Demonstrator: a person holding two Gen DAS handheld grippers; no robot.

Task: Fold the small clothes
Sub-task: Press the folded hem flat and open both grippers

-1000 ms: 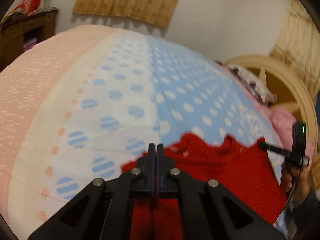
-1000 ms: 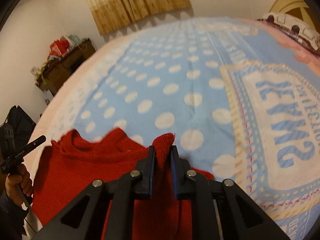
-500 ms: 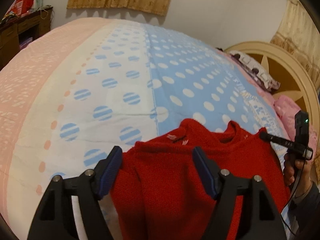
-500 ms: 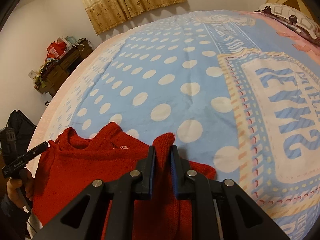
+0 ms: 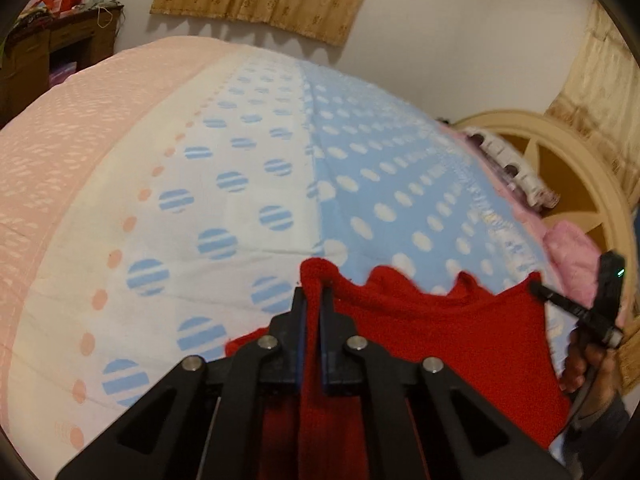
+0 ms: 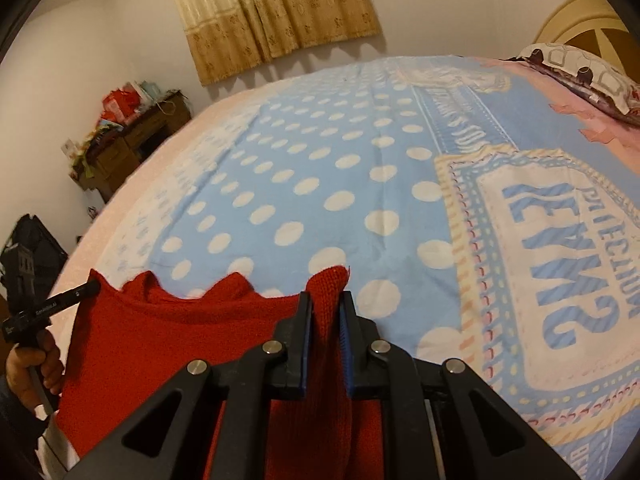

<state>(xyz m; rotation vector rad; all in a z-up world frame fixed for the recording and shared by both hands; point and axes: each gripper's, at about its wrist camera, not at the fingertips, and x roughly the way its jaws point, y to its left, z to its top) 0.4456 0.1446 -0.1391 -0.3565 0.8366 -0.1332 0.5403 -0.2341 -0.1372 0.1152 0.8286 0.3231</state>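
Where left jaws gaped, they now pinch the red sweater (image 5: 460,332).

Red knit sweater (image 5: 440,332), shoulders lifted above bedspread (image 5: 240,184)

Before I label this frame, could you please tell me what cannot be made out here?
- Red sweater, lower part: both views, hidden behind the tongs and cut off by the bottom edge.
- Sweater sleeves: neither view shows them clearly.
- Clutter on the dresser: too small, both views.
- Blanket lettering: upside down, only partly legible.
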